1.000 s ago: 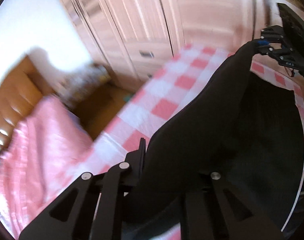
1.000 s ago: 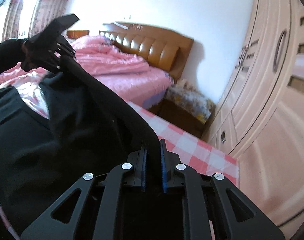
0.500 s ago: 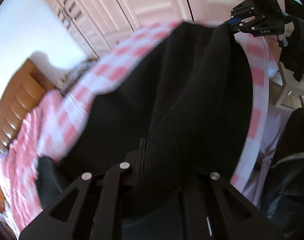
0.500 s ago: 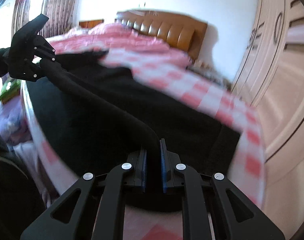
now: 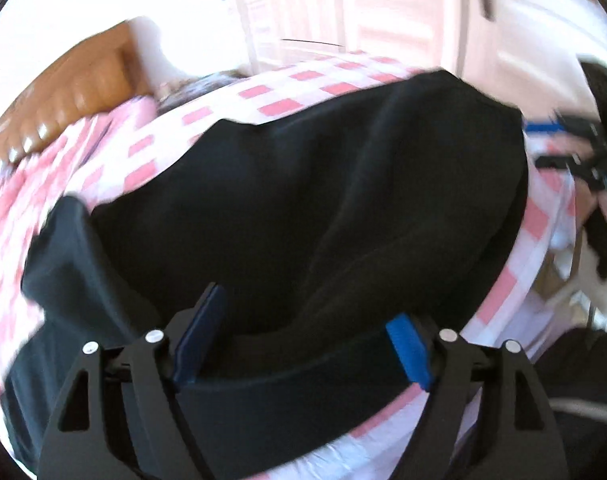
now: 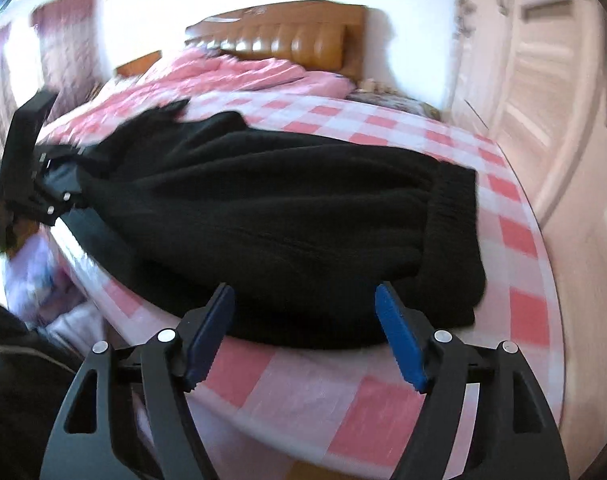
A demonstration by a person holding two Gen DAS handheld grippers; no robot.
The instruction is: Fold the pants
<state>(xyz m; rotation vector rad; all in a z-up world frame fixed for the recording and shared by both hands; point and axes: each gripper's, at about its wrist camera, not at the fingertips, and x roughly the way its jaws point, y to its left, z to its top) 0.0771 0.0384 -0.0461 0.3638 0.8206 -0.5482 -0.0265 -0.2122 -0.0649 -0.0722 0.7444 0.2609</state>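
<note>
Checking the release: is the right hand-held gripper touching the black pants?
Apart. In the right wrist view, the right hand-held gripper has its jaws opening, and the black pants lie on the checked sheet beyond its blue pads, clear of both.

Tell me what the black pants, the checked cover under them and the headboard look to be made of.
Black pants: soft, matte, thick fabric, probably knit or fleece; fine ribbed texture and a gathered waistband show in the right wrist view.
Checked cover: thin, smooth cloth with a slight sheen, pink and white squares; the fibre is unclear.
Headboard: glossy brown padded panels with bright highlights, likely leather or imitation, in a wood-coloured frame.
</note>
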